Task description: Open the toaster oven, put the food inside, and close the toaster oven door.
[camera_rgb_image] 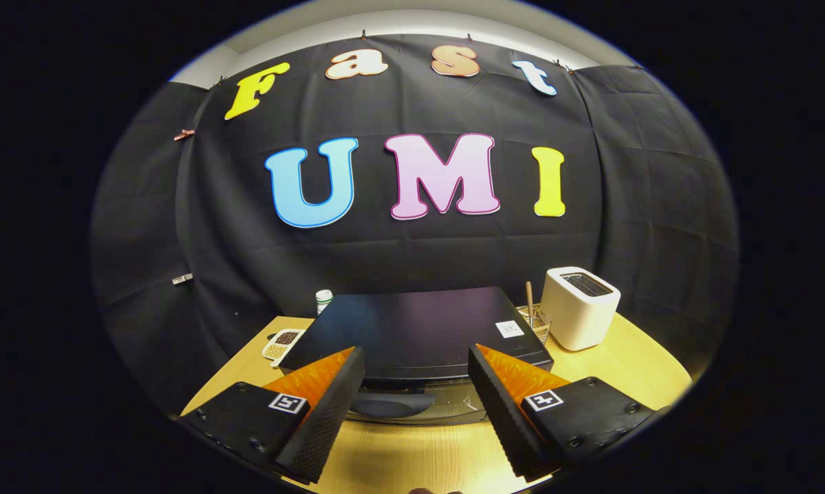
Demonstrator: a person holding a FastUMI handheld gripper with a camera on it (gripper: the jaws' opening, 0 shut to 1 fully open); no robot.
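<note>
Off to the left beyond the fingers there's a little tray (283, 343) with some grains or beans in it, and a small white bottle (324, 300) behind it, both on the wooden table (412, 456). The gripper (416, 374) hangs with its jaws spread wide and nothing between them, and the black oven (416, 333) sits just ahead, its door looking closed. Further right, past the right finger, a wire holder (536, 321) with a stick stands beside a white toaster (579, 307).
</note>
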